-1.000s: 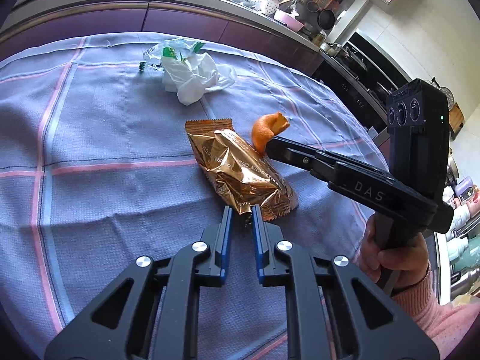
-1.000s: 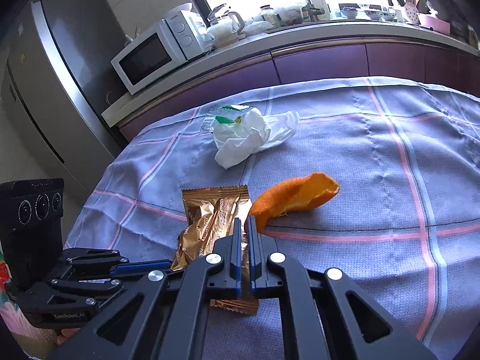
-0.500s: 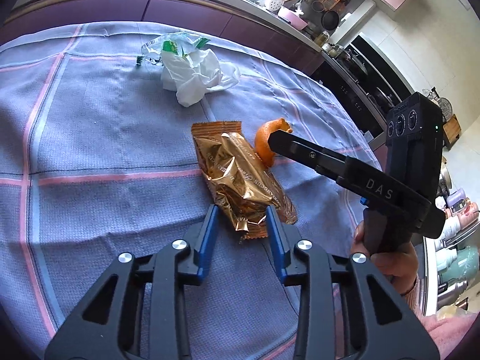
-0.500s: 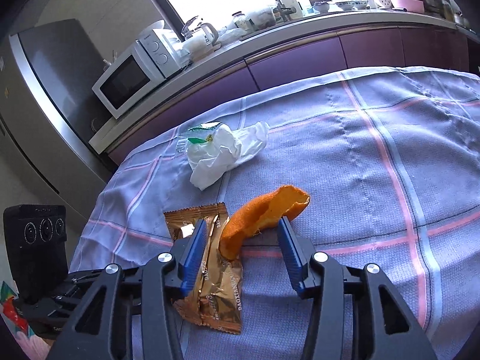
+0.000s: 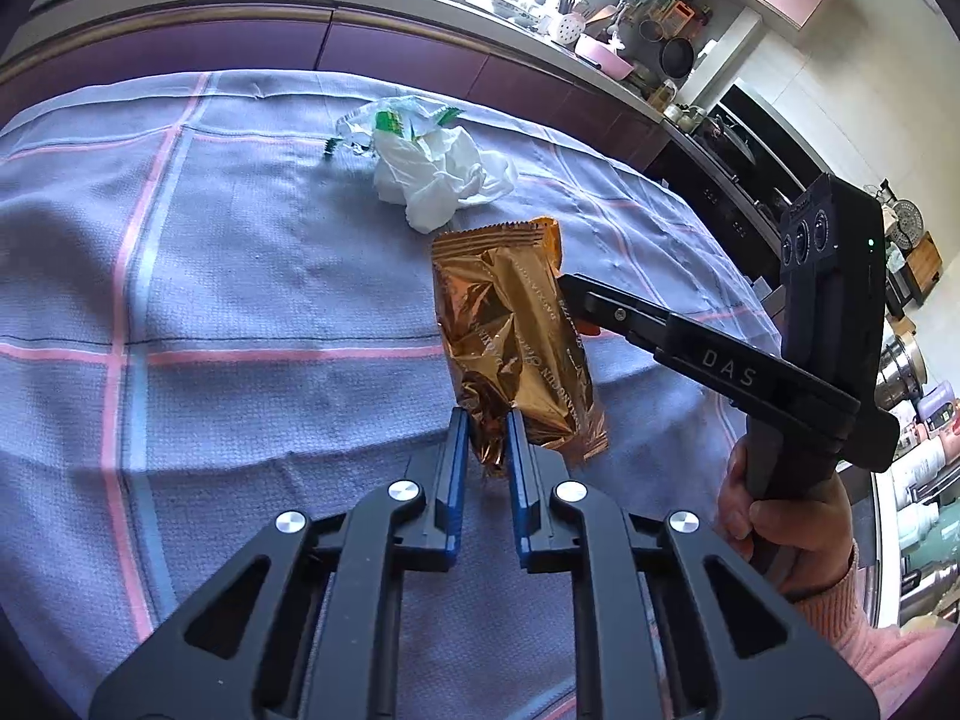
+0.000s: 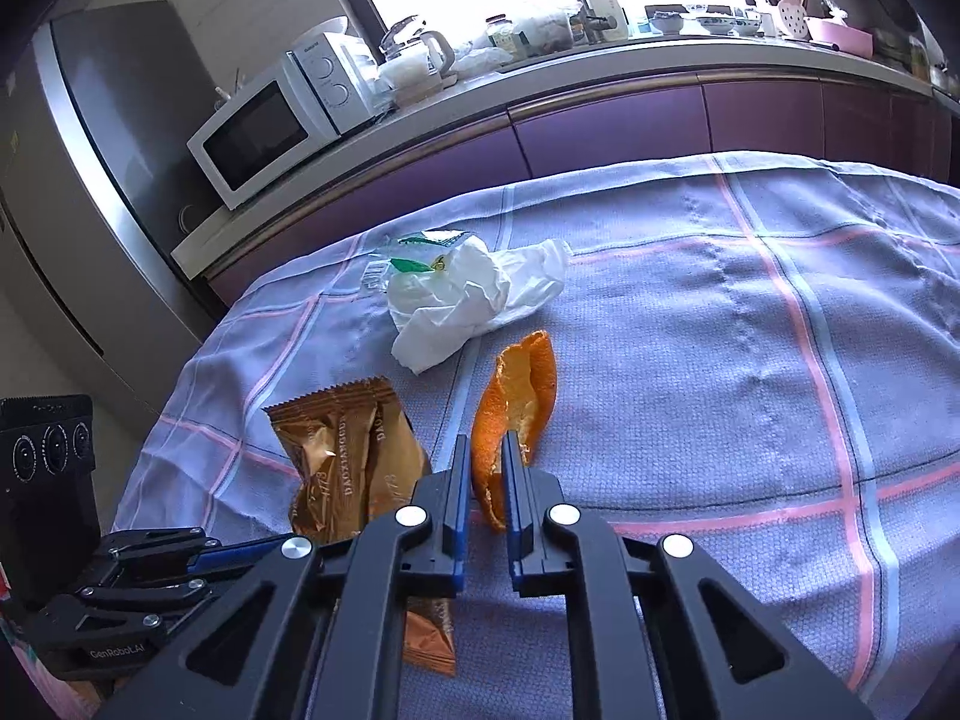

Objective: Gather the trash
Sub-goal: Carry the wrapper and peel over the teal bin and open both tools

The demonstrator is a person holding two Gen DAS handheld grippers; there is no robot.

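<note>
Both claws have just been closing, and each has a piece of trash between its pads. The left claw (image 5: 486, 441) is pinched nearly shut on the near, crumpled end of the gold snack wrapper (image 5: 516, 336), whose long axis runs straight away from the claw toward the far side of the desk (image 5: 240, 276), its serrated far edge tipped up. The right claw (image 6: 485, 468) is clamped almost fully closed on the near end of the orange peel (image 6: 516, 396), which likewise stands out lengthwise ahead of the claw, curling upward and away. That leaves one pile lying loose: the crumpled white plastic bag (image 6: 474, 300) with a green-printed clear wrapper (image 6: 420, 249) tucked against its far left side, straight ahead and farther out on the checked cloth. From the right wrist view the peel's tip points almost at that bag, so the right claw looks the nearer, yet both claws are occupied, and a drop-off seems due first; no bin shows in either view.
</note>
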